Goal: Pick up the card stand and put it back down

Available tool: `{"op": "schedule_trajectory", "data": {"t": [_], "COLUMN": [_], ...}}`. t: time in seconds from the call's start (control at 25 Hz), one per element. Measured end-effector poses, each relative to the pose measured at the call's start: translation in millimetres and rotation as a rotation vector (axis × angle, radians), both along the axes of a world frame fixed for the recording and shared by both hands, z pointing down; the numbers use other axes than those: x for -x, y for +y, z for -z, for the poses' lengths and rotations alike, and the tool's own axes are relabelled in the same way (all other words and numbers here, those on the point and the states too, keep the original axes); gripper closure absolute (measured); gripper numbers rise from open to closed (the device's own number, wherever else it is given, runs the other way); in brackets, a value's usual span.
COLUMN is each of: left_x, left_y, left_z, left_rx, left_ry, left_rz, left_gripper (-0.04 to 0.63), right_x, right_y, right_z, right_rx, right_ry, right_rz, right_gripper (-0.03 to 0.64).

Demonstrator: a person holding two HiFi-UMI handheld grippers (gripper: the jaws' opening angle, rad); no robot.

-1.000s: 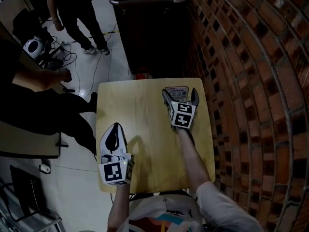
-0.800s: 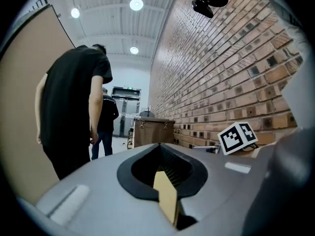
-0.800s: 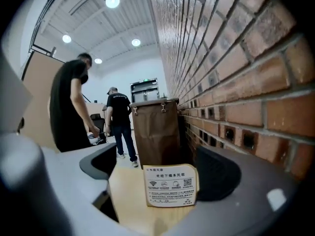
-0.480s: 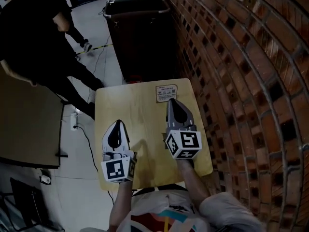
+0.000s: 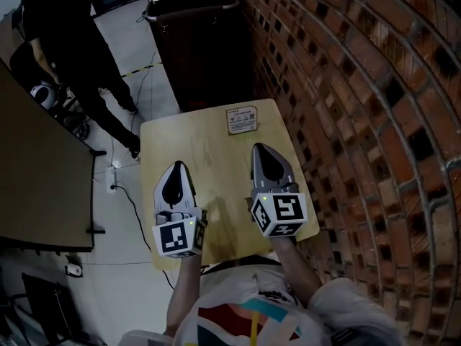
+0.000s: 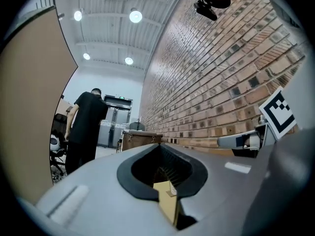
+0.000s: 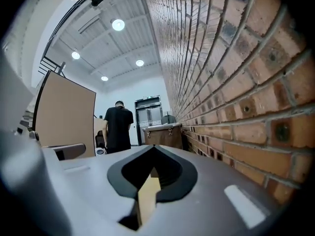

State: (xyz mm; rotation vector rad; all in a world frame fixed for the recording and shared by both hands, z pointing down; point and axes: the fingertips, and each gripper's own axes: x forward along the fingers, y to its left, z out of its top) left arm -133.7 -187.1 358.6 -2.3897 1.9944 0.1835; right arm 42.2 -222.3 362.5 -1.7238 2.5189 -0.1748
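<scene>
The card stand (image 5: pixel 241 120) sits at the far edge of the small wooden surface (image 5: pixel 209 150), close to the brick wall (image 5: pixel 338 78). Over the near half, well apart from it, the left hand-held gripper (image 5: pixel 176 170) and the right hand-held gripper (image 5: pixel 261 152) both have their jaws pressed together, with nothing between them.

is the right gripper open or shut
Shut and empty. On the right gripper the jaws meet at the tips with nothing between them; the card stand sits apart at the far edge of the table.
</scene>
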Motion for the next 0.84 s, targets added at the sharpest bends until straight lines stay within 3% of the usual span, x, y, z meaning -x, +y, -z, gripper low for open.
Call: {"op": "schedule_trajectory", "data": {"t": [0.84], "left_x": [10], "left_y": [4], "left_z": [9], "left_rx": [-0.023], "left_ry": [0.017], "left_rz": [0.003], "left_gripper": [0.591], "right_x": [7], "right_y": [3], "right_z": [5], "right_rx": [-0.017], "right_ry": [0.021], "right_rz": [0.011], "right_gripper": [0.617]}}
